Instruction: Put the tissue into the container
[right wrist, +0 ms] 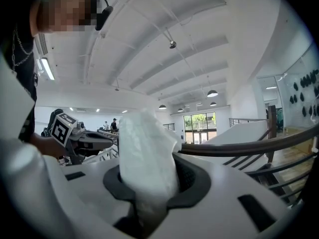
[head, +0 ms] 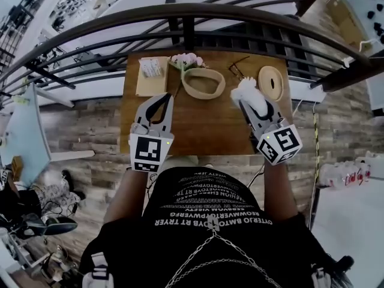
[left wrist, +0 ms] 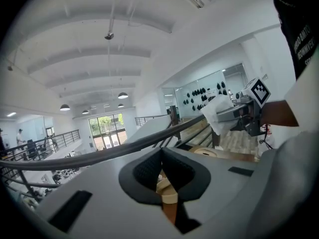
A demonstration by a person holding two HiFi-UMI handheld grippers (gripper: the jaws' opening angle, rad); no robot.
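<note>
Your left claw (head: 163,98) and right claw (head: 251,105) are pale grey shells, with black textured pads lining the jaws and short black slots set into the top faces. Each carries a white cube printed with black square markers: the left cube (head: 148,152) and the right cube (head: 279,144). You wear a black short-sleeved shirt (head: 210,212) with rows of white lettering, and a thin silver chain (head: 204,251) runs down its front
</note>
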